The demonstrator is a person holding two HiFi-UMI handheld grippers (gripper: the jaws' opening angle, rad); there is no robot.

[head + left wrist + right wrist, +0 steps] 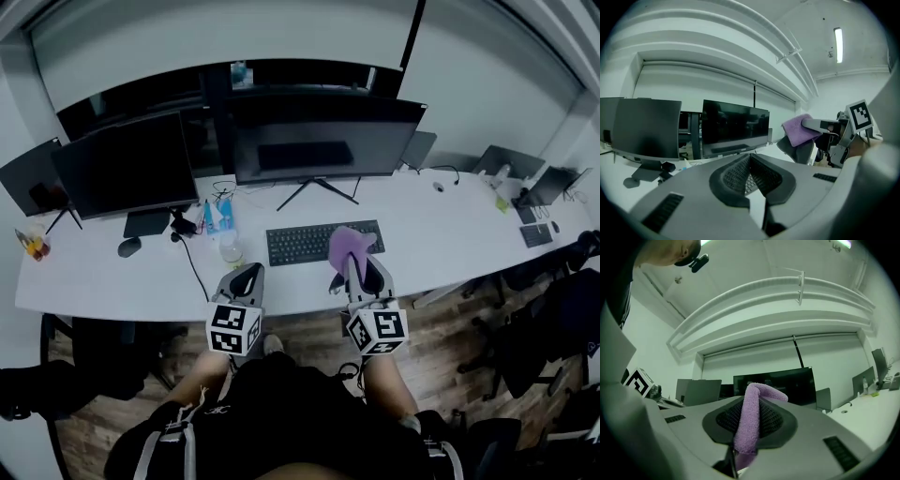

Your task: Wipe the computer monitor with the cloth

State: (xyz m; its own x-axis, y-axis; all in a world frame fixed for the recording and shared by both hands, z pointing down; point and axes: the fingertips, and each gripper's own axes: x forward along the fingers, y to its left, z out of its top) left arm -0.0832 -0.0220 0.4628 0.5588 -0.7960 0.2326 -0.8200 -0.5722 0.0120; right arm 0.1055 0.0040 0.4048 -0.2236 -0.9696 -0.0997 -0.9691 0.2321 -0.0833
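A large dark computer monitor (323, 138) stands at the middle back of the white desk (441, 234), behind a black keyboard (322, 242). My right gripper (354, 263) is shut on a purple cloth (349, 246), held over the desk's front edge, well short of the screen. In the right gripper view the cloth (751, 420) stands pinched between the jaws with the monitor (780, 384) beyond it. My left gripper (242, 280) hovers at the desk edge left of the keyboard, jaws shut with nothing in them. The left gripper view shows the monitor (735, 129) and the cloth (799, 130).
A second monitor (128, 173) stands to the left, with a mouse (129, 247), bottles (217, 217) and a cable (193, 267) near it. More screens (549, 184) sit at the far right. Chairs (539, 328) stand on the wooden floor to the right.
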